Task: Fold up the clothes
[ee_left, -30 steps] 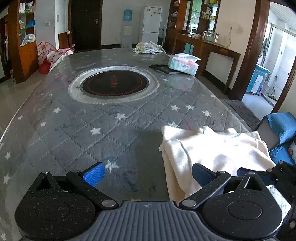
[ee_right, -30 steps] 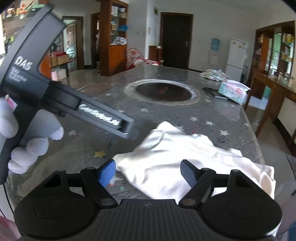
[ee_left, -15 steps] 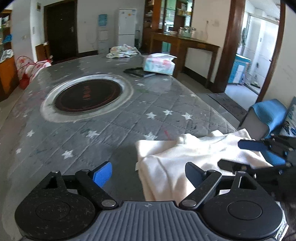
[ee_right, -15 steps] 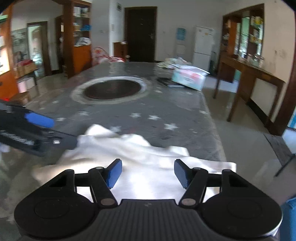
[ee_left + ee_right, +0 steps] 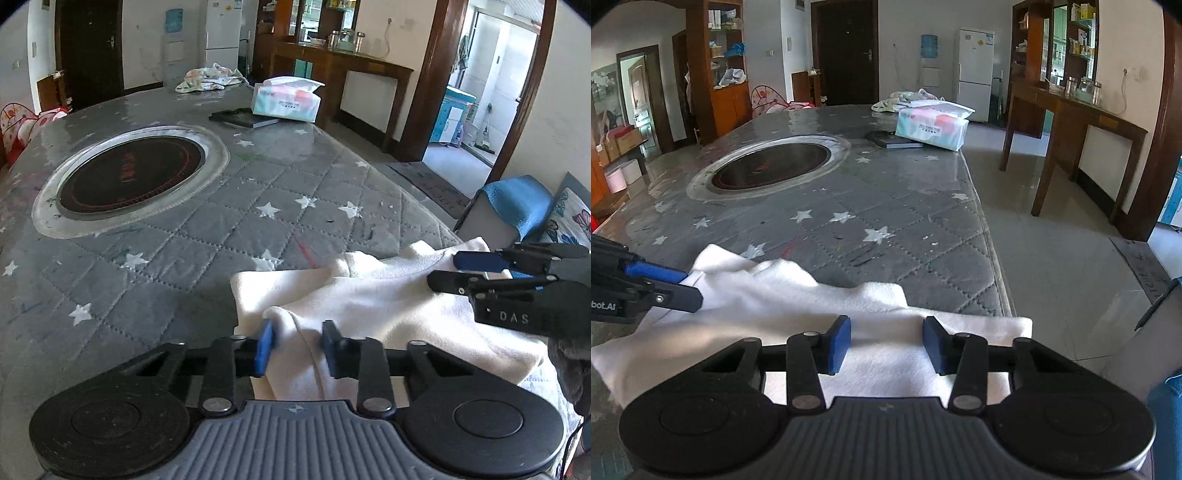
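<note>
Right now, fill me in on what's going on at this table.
A person is folding a white garment at the near corner of a long table covered in grey star-print quilting. The left tool has its fingers narrowed around a raised fold of the cloth, apparently gripping it. The right tool sits over the garment's edge nearest the table's side, fingers apart with cloth between them, no clear grip. The garment lies rumpled, not yet neatly folded. A tissue box sits at the far end.
</note>
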`<state>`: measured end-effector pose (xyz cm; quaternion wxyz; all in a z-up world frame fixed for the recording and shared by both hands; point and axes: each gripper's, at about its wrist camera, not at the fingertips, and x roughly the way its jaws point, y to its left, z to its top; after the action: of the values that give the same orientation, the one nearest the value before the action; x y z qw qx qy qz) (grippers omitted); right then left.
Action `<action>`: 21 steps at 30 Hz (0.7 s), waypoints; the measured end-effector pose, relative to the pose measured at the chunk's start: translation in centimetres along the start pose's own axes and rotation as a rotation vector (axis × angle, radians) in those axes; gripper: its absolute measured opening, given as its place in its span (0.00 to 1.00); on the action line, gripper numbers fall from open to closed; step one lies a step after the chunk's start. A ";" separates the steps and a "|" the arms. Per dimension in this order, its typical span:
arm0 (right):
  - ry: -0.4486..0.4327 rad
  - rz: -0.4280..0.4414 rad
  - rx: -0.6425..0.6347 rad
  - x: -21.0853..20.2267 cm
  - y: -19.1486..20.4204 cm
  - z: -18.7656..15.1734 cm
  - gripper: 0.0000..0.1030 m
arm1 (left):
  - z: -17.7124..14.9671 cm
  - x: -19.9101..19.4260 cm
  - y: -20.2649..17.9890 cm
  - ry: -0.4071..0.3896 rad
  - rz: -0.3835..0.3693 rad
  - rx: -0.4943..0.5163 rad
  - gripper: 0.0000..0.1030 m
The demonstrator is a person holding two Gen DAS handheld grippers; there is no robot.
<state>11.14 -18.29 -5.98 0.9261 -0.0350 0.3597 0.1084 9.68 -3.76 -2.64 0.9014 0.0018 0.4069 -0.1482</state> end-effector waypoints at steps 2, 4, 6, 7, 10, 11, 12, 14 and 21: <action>0.003 0.002 -0.004 0.4 -0.1 0.1 0.41 | 0.0 0.1 0.1 -0.003 -0.009 0.000 0.13; -0.002 0.005 -0.022 0.7 0.0 0.2 0.37 | 0.1 0.1 0.1 -0.006 -0.009 0.006 0.11; -0.008 -0.001 -0.032 0.7 0.1 0.4 0.26 | 0.1 -0.1 0.0 -0.014 -0.005 0.011 0.09; -0.011 -0.006 -0.033 0.7 0.0 0.4 0.18 | 0.1 -0.3 0.0 -0.021 -0.002 0.013 0.09; -0.019 -0.012 -0.023 0.6 -0.3 0.7 0.08 | 0.3 -1.0 0.1 -0.043 -0.002 0.008 0.08; -0.022 -0.013 -0.020 0.5 -0.4 0.7 0.06 | 0.4 -1.2 0.1 -0.048 -0.001 0.007 0.08; -0.026 -0.015 -0.023 0.4 -0.4 0.8 0.06 | 0.5 -1.4 0.1 -0.054 -0.001 0.007 0.08; -0.029 -0.007 -0.018 0.3 -0.4 0.9 0.05 | 0.6 -1.7 0.2 -0.063 0.001 0.007 0.08; -0.003 0.015 -0.024 1.0 0.1 0.6 0.46 | 0.7 -2.4 0.8 -0.080 0.005 -0.013 0.04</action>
<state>12.22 -17.93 -6.20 0.9254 -0.0432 0.3571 0.1199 8.91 -2.46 -0.45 0.9174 -0.0087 0.3713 -0.1431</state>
